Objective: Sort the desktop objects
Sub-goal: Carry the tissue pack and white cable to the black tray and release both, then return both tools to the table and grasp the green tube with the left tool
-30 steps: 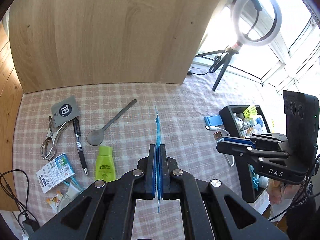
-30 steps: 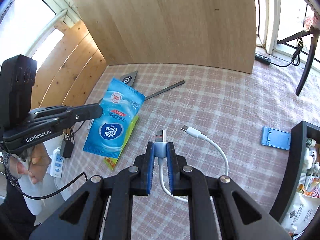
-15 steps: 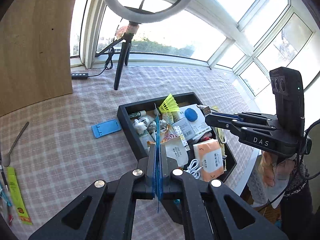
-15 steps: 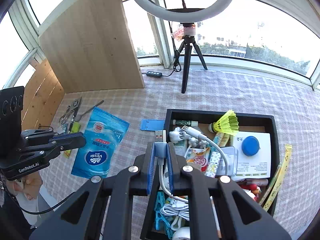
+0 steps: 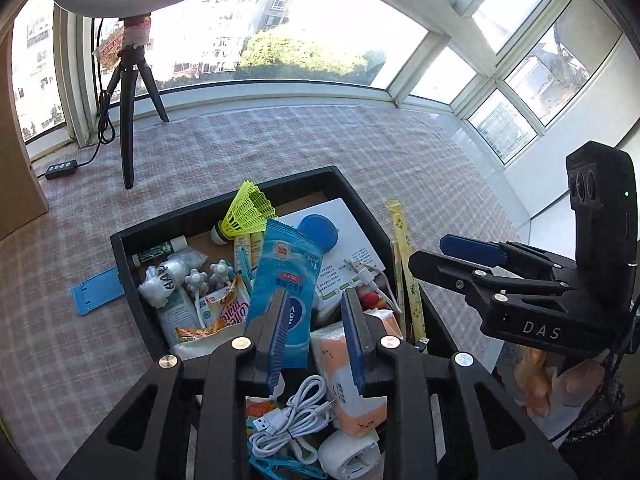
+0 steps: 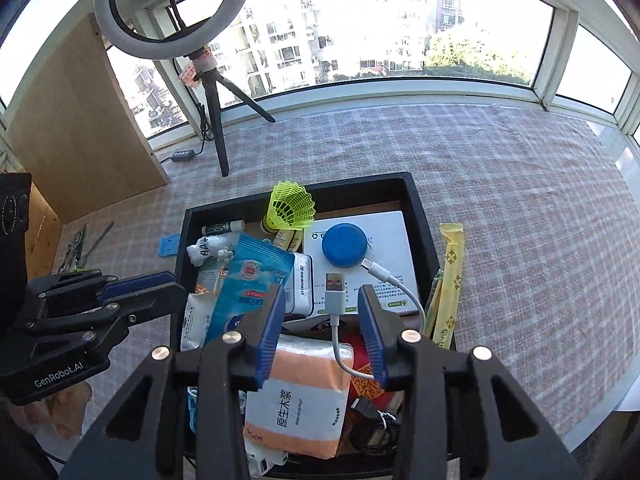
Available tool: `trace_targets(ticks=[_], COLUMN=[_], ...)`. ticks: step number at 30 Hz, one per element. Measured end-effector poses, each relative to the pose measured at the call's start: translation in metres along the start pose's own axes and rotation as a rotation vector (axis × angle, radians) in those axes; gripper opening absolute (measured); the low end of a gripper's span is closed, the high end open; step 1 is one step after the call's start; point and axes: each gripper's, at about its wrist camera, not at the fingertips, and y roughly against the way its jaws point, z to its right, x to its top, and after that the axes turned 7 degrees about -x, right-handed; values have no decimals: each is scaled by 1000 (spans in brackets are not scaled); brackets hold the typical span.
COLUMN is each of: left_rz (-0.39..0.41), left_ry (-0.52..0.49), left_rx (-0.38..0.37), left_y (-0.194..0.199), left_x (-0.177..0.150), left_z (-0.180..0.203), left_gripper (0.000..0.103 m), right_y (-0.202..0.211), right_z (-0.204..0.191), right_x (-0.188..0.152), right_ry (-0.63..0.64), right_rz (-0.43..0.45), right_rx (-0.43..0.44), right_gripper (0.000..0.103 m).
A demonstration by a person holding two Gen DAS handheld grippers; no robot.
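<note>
Partly hidden tissue pack [image 5: 286,280] between opening left tongs [image 5: 316,336], lower edge covered.

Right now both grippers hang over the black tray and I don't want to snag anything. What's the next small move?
Probably lift both straight up. The left gripper and right gripper are opening; the blue tissue pack and white USB cable lie loose between the pads, over the black tray.

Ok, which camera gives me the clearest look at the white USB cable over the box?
The right wrist view: the white USB cable hangs between the opening jaws of the right gripper, plug facing the camera, above the black box. The left wrist view shows only its plug ends on the white booklet.
</note>
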Motion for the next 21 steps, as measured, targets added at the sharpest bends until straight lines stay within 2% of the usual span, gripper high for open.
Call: trace_targets(ticks=[6, 11, 13, 15, 18, 21], left_rz=[1, 11, 15, 20, 32, 45], left_ry=[12, 51, 58, 78, 117, 175], left_rx=[57, 119, 156, 185, 237, 293], left_y=[13, 36, 46, 58, 77, 96], left_x=[-8, -25, -36, -49, -71, -93], left_z=[-25, -57, -71, -87, -115, -146], left_gripper=[28, 29, 35, 35, 35, 36], right_y=[2, -3, -7, -11, -22, -35], right_z=[-3, -23, -37, -54, -86, -125], right_x=[-4, -6, -5, -5, -5, -8], right_ry=[-11, 2, 25, 52, 117, 226], right_rz=[12, 17, 22, 20, 11, 7], right_rx=[39, 98, 116, 148, 186, 186], right_gripper=[61, 62, 68, 71, 72, 73])
